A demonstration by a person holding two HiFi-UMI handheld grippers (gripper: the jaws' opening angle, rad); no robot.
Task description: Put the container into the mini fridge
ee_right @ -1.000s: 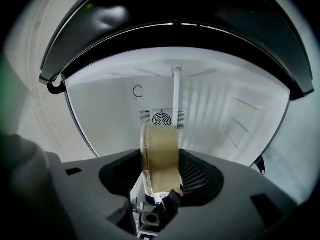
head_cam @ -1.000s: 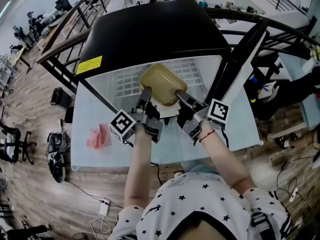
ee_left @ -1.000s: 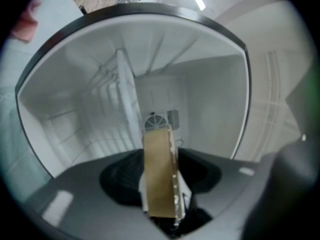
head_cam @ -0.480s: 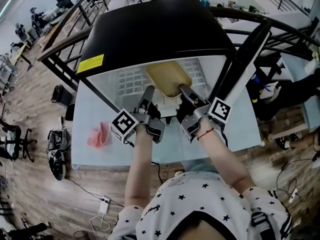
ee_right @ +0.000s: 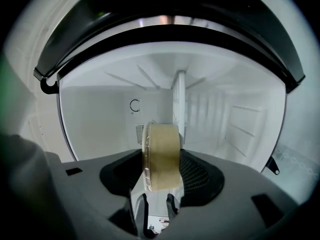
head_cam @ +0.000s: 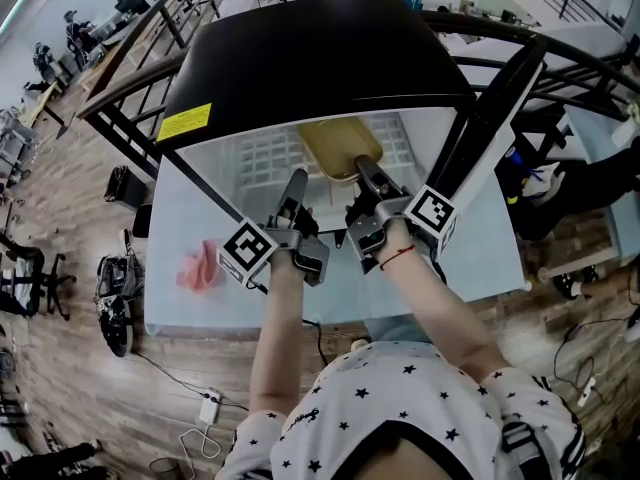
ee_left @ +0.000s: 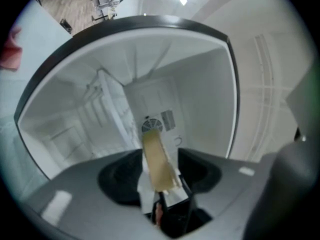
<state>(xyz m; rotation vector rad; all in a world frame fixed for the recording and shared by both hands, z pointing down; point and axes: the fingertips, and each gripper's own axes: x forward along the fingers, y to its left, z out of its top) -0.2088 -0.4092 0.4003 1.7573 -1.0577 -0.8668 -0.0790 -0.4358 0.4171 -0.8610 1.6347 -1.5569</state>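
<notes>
The black-topped, white-lined mini fridge (head_cam: 310, 58) is set on the pale table (head_cam: 200, 308), and the tan translucent plastic container (head_cam: 338, 140) is held just inside its opening, near the white wire shelf (head_cam: 255, 158). The container's near rim is pinched by the left hand-held gripper (head_cam: 298, 180), and the jaws of the right hand-held gripper (head_cam: 365, 166) are closing with its wall between them. With so shallow a hold it could be tilted, dropped or snagged on the shelf. Print on the yellow rectangular sticker (head_cam: 185, 122) cannot be read, and no brand is seen.
</notes>
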